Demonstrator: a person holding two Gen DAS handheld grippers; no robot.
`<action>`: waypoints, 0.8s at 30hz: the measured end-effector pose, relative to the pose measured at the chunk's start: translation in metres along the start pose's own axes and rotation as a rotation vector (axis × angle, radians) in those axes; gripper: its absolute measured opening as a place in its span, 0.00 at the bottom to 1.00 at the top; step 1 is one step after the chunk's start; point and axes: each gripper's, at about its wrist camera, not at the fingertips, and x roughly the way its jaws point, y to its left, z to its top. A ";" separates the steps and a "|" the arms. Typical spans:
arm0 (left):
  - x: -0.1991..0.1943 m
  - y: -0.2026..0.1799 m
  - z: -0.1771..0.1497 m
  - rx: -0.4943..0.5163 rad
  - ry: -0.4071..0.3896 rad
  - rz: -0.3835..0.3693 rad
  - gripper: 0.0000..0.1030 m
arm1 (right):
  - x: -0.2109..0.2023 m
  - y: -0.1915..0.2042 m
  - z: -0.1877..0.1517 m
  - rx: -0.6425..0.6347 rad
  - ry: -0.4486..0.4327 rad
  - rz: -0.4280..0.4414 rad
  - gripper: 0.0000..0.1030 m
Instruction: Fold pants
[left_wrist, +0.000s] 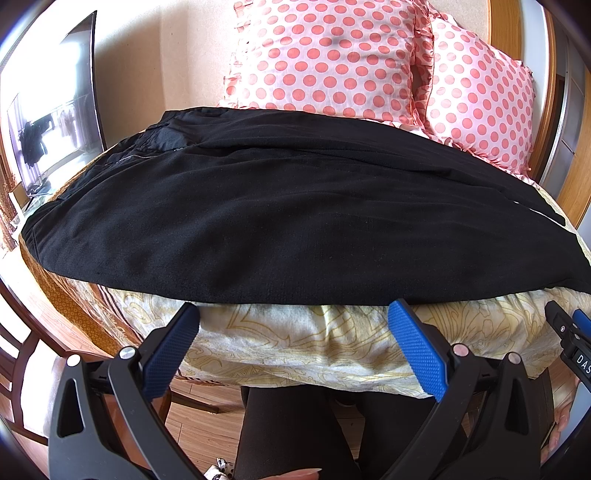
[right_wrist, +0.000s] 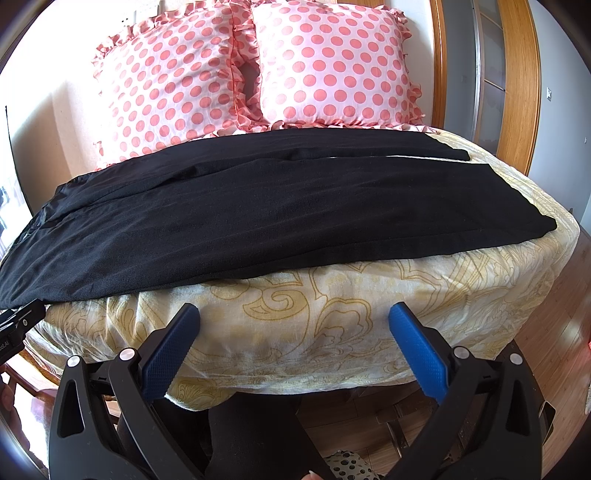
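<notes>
Here, matte black pants (right_wrist: 258, 206) flat on paisley bedspread (right_wrist: 332, 314), both tools (left_wrist: 293, 325) (right_wrist: 293, 325) wide

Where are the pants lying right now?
The black pants lie spread flat across the bed, just in front of the two polka-dot pillows, waistband toward the left and legs toward the right in both views, untouched by either gripper.

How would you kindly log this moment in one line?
pants: flat on bed | left gripper: open | right gripper: open | fold: pending
</notes>
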 end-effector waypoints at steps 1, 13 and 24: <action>0.000 0.000 0.000 0.000 0.000 0.000 0.98 | 0.000 0.000 0.000 0.000 0.000 0.000 0.99; 0.000 0.000 0.000 -0.001 -0.002 -0.001 0.98 | -0.003 0.000 0.002 0.000 -0.001 0.000 0.99; -0.018 0.007 0.005 0.008 -0.017 -0.057 0.98 | -0.043 -0.022 0.026 -0.011 -0.096 0.086 0.99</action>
